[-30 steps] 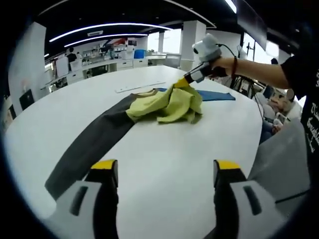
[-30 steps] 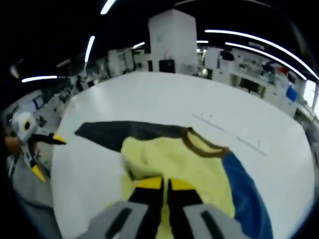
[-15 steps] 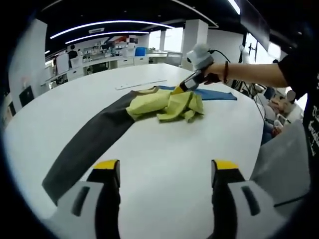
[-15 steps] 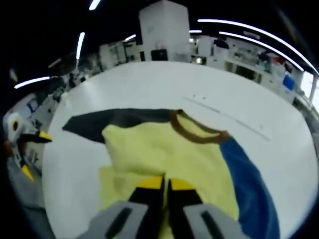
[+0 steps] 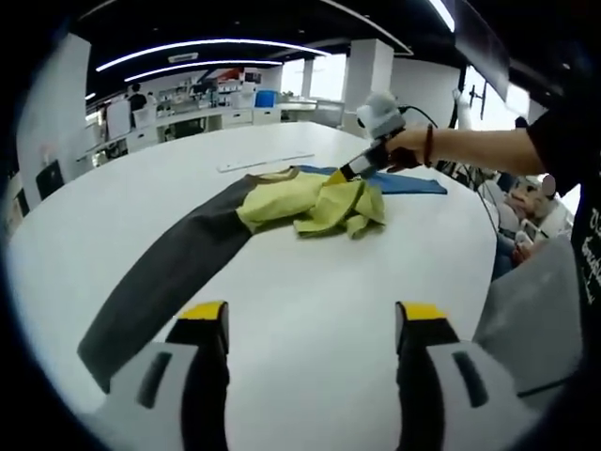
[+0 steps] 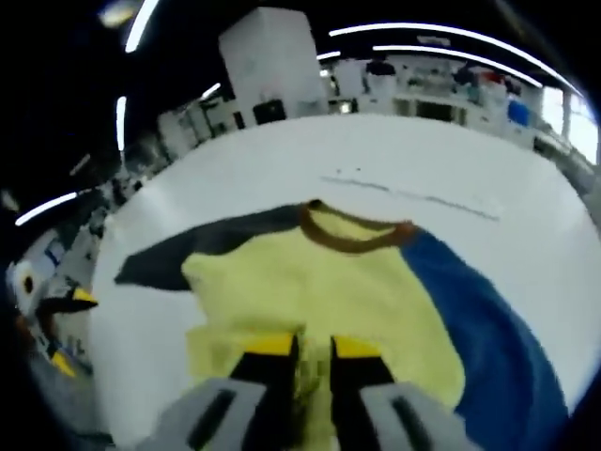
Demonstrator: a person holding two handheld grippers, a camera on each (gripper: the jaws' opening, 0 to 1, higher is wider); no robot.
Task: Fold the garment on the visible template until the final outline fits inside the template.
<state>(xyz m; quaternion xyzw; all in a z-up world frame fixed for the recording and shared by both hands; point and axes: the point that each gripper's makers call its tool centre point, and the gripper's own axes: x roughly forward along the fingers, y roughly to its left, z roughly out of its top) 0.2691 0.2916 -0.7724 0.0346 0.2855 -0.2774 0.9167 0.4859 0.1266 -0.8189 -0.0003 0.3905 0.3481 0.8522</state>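
Note:
The garment lies on the white table (image 5: 310,282). Its yellow body (image 5: 315,200) is bunched up, a dark grey sleeve (image 5: 164,277) stretches toward me and a blue sleeve (image 5: 406,183) runs off behind. In the right gripper view the yellow body (image 6: 310,282) shows a brown collar (image 6: 352,235), with the blue sleeve (image 6: 479,329) to its right. My right gripper (image 6: 313,352) stands over the near edge of the yellow fabric, jaws close together with cloth between them. The same gripper (image 5: 346,172) touches the heap's top. My left gripper (image 5: 311,315) hangs open above bare table, and shows again small (image 6: 70,329).
A thin pale strip (image 5: 266,163) lies on the table beyond the garment. A person's arm (image 5: 470,146) reaches in from the right, and another person sits by the table's right edge (image 5: 526,202). Desks and pillars stand far behind.
The right gripper has come lower and forward over the yellow cloth, and the gap between its jaws has widened a little. The heap looks flatter. The left gripper has barely moved.

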